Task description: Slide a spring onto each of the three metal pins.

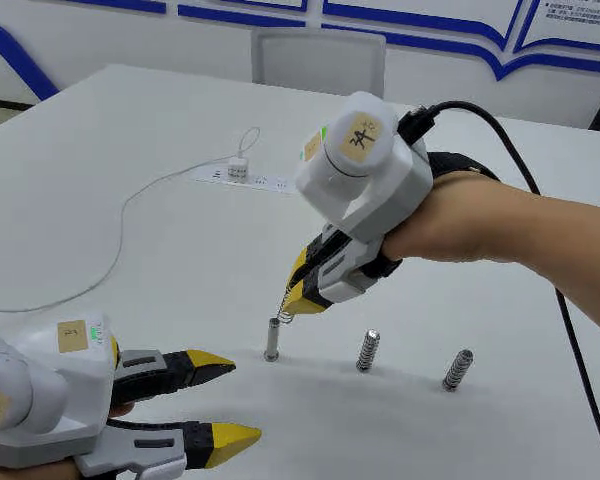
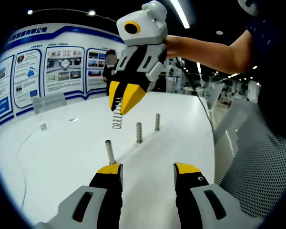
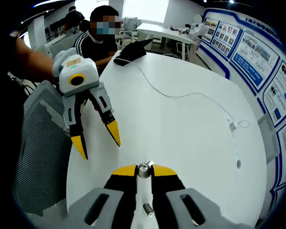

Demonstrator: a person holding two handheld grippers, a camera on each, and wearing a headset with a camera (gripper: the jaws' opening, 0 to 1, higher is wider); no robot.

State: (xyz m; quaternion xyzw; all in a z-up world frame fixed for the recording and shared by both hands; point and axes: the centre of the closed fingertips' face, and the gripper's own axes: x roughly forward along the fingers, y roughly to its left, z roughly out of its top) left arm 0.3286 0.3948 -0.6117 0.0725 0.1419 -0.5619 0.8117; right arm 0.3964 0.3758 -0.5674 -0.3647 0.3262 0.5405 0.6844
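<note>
Three pins, head view: slim metal rods standing upright on the smooth white table [image 1: 180, 300]. The bare pin [image 1: 272, 340] is leftmost; the middle pin [image 1: 368, 350] and end pin [image 1: 458, 369] each wear a wire coil.
Spring, head view: the spring [image 1: 285, 317] is pinched in your right gripper [image 1: 292, 300], just above the bare pin's top and not on it. The yellow tips hide most of it.
Left gripper, head view: your left gripper [image 1: 235, 398] is low left, black jaws with yellow tips spread, holding nothing. The frame cuts off its body.
Left gripper view: left gripper [image 2: 148, 168] jaws are apart, with the bare pin [image 2: 109, 151] just beyond the left tip. The spring [image 2: 117, 120] hangs from the right gripper [image 2: 120, 107], long axis vertical, free end pointing down. Its upper end is buried in the tips, and it sits higher than the pin, clear of it.
Right gripper view: right gripper [image 3: 144, 171] is clamped on the spring [image 3: 144, 168], seen end-on as a small ring with its axis running along your jaws. The left gripper [image 3: 97, 143] is spread wide. A tiny coiled part shows in the gap under your tips; I can't tell which pin it is.
</note>
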